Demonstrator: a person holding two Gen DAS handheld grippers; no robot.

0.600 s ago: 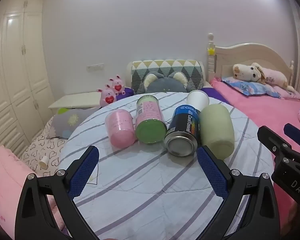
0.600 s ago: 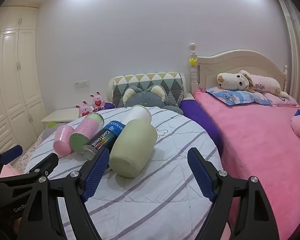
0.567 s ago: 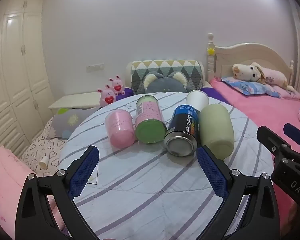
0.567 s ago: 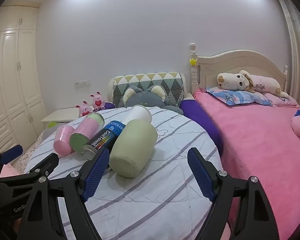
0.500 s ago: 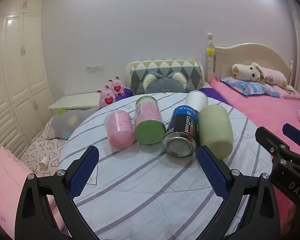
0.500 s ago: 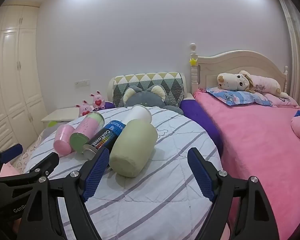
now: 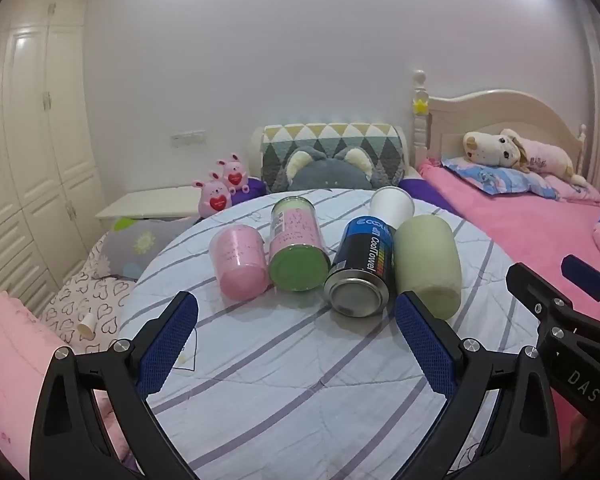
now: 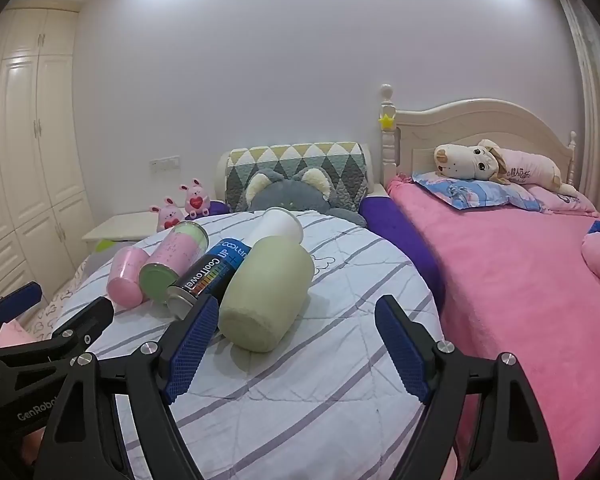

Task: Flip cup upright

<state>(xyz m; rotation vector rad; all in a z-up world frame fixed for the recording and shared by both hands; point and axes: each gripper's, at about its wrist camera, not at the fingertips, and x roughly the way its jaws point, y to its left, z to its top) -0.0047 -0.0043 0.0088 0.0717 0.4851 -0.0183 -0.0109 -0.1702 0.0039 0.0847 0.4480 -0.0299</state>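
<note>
Lying on its side, the pink cup (image 7: 240,268) faces both grippers' empty, spread jaws.

On the round table under its striped grey-white cloth (image 7: 300,380), four containers lie on their sides in a row at my twelve o'clock: the pink plastic cup (image 7: 239,262) toward eleven, then the green-ended pink tin (image 7: 298,250), the blue-and-black spray can (image 7: 362,264), and the pale green cup (image 7: 428,260) toward one. The white paper cup (image 7: 392,202) lies behind the can. The pink-covered bed (image 8: 520,272) sits at three o'clock.
</note>
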